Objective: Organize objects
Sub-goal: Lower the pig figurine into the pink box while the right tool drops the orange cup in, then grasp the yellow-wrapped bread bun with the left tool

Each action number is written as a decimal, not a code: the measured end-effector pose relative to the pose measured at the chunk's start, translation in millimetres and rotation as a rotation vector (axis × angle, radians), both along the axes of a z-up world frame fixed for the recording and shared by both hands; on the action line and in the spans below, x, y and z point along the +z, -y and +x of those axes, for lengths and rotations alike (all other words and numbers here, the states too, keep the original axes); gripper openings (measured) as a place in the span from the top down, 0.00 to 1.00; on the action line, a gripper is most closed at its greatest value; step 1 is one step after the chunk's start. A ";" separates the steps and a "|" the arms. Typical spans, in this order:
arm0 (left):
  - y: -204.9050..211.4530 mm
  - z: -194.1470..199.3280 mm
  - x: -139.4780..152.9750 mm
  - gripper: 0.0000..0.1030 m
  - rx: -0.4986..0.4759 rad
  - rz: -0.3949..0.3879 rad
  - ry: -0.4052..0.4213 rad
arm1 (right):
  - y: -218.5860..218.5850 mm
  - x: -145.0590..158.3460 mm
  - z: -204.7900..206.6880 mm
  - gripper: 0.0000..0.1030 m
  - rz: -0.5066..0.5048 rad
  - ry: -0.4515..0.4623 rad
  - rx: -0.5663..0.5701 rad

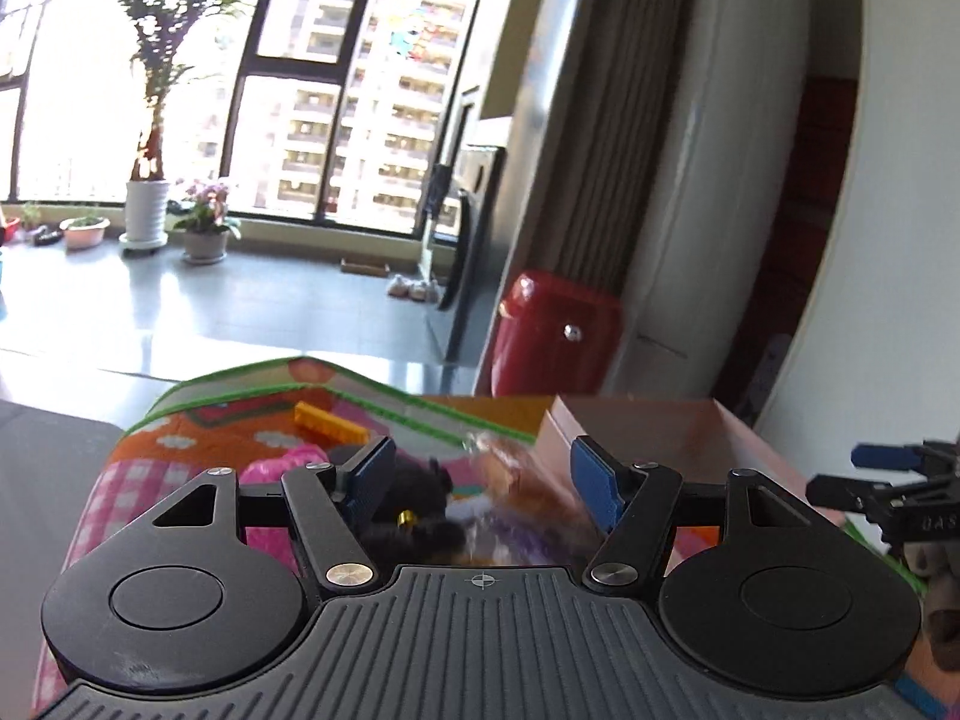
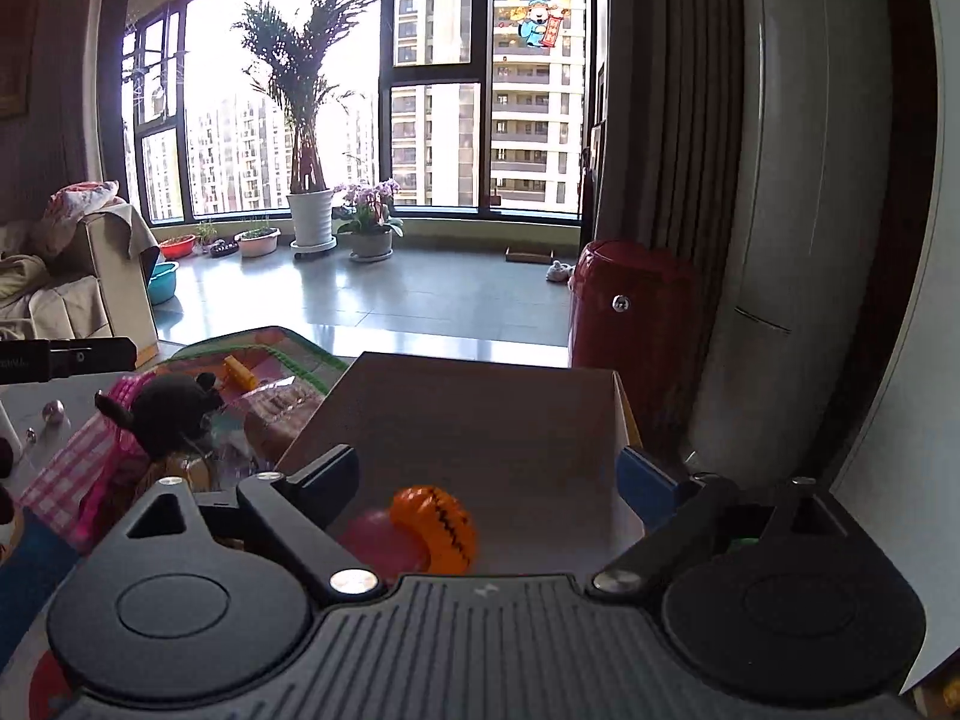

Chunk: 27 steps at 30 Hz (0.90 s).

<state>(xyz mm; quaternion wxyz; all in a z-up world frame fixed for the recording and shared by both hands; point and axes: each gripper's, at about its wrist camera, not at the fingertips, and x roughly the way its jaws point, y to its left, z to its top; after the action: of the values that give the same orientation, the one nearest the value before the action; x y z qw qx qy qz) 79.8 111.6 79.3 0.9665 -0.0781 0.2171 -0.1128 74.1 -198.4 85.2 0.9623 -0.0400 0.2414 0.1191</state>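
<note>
My left gripper is open above a colourful play mat. Between and below its fingers lie a black plush toy and a bread in a clear bag. A yellow brick lies farther back on the mat. My right gripper is open over a cardboard box. An orange ball and a pink ball lie in the box between its fingers, touching neither. The black plush toy and the bagged bread show left of the box.
The box stands right of the mat; the other gripper shows at the right edge. A red cylindrical bin stands behind the box beside a curtain. Potted plants line the window. A sofa is at the left.
</note>
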 end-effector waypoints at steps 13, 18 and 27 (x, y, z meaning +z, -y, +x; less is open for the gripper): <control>37.8 10.7 -45.7 0.32 0.208 -0.053 -0.196 | -1.0 -73.6 -50.8 0.00 0.030 -0.103 -0.031; 47.9 18.1 -50.0 0.32 0.255 0.050 -0.176 | -0.2 -71.1 -53.9 0.00 0.039 -0.088 -0.035; 45.8 41.6 -64.1 0.19 0.274 0.051 -0.252 | 0.8 -67.8 -60.3 0.00 0.040 -0.054 -0.048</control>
<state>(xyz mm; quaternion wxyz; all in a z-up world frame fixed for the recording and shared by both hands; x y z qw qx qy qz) 121.4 65.8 15.2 0.9396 -0.0961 0.3265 0.0358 13.8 -199.3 17.4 0.9586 -0.0118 0.2658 0.1019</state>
